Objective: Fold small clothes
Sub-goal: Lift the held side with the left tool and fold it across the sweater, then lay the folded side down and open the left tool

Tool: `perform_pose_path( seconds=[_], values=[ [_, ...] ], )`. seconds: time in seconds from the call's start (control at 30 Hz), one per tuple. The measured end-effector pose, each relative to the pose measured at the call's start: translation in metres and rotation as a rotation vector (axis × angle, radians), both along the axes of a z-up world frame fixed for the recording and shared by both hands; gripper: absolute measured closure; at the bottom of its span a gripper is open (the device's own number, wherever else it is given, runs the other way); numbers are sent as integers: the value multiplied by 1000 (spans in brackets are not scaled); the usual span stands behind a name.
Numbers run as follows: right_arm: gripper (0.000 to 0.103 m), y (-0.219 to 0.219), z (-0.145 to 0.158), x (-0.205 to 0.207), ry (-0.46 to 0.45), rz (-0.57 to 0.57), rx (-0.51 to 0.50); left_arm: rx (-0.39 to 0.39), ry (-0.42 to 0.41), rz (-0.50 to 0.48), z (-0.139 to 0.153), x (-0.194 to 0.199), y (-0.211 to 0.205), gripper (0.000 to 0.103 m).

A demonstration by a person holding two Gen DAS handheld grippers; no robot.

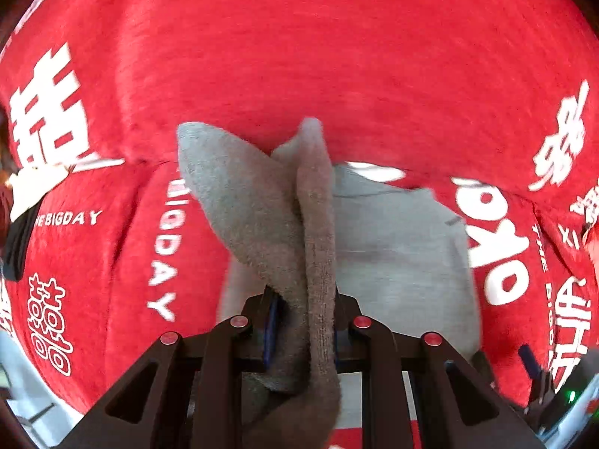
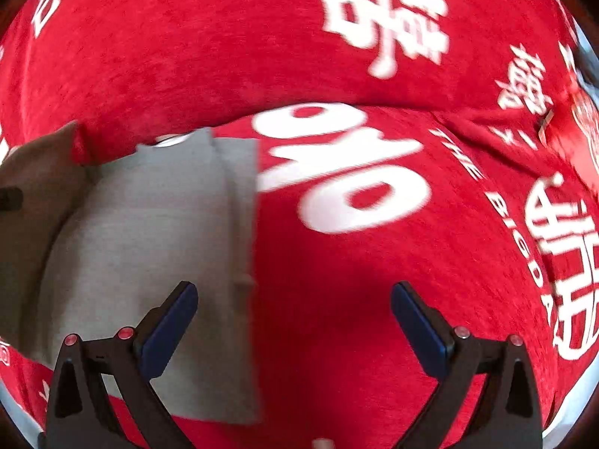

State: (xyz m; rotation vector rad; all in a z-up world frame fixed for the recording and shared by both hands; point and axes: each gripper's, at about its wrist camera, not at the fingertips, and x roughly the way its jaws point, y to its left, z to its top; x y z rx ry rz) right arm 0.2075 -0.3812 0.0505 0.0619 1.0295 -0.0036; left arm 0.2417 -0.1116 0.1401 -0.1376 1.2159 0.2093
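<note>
A small grey garment (image 1: pixel 397 247) lies on a red cloth with white lettering (image 1: pixel 299 56). My left gripper (image 1: pixel 305 321) is shut on a bunched grey edge of the garment (image 1: pixel 262 202) and holds it lifted above the flat part. In the right wrist view the grey garment (image 2: pixel 149 232) lies flat at the left, its straight right edge running down the frame. My right gripper (image 2: pixel 294 310) is open and empty, hovering over that right edge, with its left finger (image 2: pixel 172 321) over the garment and its right finger (image 2: pixel 419 325) over red cloth.
The red cloth (image 2: pixel 374 262) covers the whole surface, with a raised fold across the back. The other gripper's dark tip (image 1: pixel 531 366) shows at the lower right of the left wrist view. A pale edge (image 1: pixel 22 381) shows at the lower left.
</note>
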Motion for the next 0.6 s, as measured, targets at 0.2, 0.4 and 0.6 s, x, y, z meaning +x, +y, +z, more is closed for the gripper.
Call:
perform_pose_path(
  seconds=[0.2,0.4,0.6],
  values=[
    [1,-46,-11,-19,-9,-30,45,54,85,-80,-37,29,-106,82],
    [1,-63,-21,-29,-21,-29,65,179,124,-78,-83,39,-155,81],
    [1,-63,-19,-33,-35,-26,72,177,114,-99,-75,35,-165,80]
  ],
)
